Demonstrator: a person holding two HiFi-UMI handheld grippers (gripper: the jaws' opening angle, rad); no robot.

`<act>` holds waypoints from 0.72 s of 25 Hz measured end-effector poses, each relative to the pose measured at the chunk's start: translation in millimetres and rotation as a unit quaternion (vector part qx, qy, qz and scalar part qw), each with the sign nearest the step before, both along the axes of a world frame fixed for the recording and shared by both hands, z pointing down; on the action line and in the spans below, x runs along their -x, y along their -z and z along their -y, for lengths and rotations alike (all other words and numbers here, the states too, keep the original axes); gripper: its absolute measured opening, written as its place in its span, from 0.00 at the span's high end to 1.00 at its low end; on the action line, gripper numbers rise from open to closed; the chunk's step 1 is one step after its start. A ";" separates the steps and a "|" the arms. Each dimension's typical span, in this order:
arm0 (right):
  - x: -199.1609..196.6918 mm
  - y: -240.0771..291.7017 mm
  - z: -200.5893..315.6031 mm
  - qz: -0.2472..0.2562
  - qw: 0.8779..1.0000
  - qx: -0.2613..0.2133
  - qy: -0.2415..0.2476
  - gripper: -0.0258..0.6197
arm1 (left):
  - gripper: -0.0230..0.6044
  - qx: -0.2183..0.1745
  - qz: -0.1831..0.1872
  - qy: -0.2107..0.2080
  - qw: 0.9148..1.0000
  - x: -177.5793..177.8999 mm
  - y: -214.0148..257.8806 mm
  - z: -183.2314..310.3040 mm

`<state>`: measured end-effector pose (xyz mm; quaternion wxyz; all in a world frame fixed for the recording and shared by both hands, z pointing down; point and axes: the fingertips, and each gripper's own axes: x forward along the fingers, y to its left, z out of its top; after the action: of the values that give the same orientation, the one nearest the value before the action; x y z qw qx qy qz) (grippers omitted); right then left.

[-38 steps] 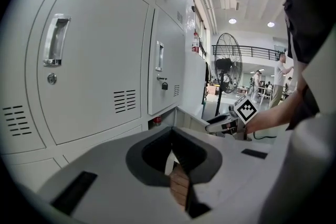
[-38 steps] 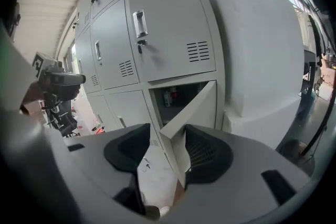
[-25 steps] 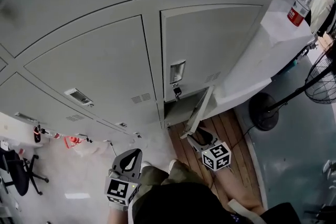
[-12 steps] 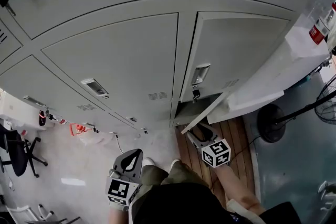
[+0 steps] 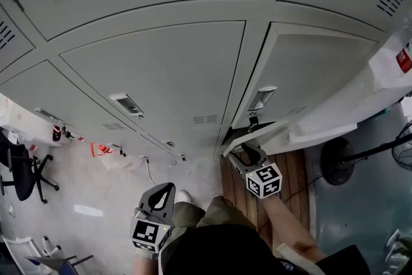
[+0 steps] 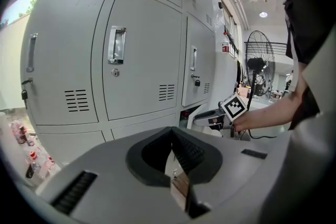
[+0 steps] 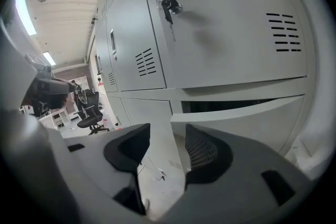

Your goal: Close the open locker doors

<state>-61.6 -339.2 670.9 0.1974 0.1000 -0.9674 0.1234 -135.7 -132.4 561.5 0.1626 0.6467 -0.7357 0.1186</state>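
Note:
A bank of grey lockers (image 5: 161,67) fills the head view. Only the bottom right locker door (image 5: 257,134) stands ajar, leaving a narrow dark gap. My right gripper (image 5: 248,150) is low, right at that door's free edge, and open. In the right gripper view, the door's edge (image 7: 241,110) runs just past the tips of the right gripper (image 7: 168,131), with nothing pinched between the pads. My left gripper (image 5: 168,187) hangs back near the person's legs, shut and empty. The left gripper view shows the left gripper (image 6: 171,136) pointing at closed doors.
A key hangs in the lock (image 7: 169,5) of the locker above the open one. A white covered unit (image 5: 360,106) and a standing fan (image 5: 360,154) are to the right. An office chair (image 5: 26,170) and small bottles (image 5: 96,150) are on the floor at left.
The bottom right door has swung from wide open to nearly shut. My right gripper has moved toward the lockers along with it. The left gripper has hardly shifted.

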 end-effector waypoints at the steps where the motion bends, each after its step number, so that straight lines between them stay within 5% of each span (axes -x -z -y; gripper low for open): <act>1: 3.3 -0.2 1.9 0.000 1.000 -0.001 0.002 0.63 | 0.95 0.000 0.000 0.003 1.000 0.8 -0.3 0.2; 18: 44.3 -3.4 28.3 0.009 1.000 -0.018 0.015 0.60 | 0.95 -0.004 0.002 0.030 1.000 14.8 -4.8 13.2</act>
<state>-106.0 -367.5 674.3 0.1887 0.0882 -0.9725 0.1041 -150.5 -145.6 566.4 0.1620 0.6250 -0.7554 0.1117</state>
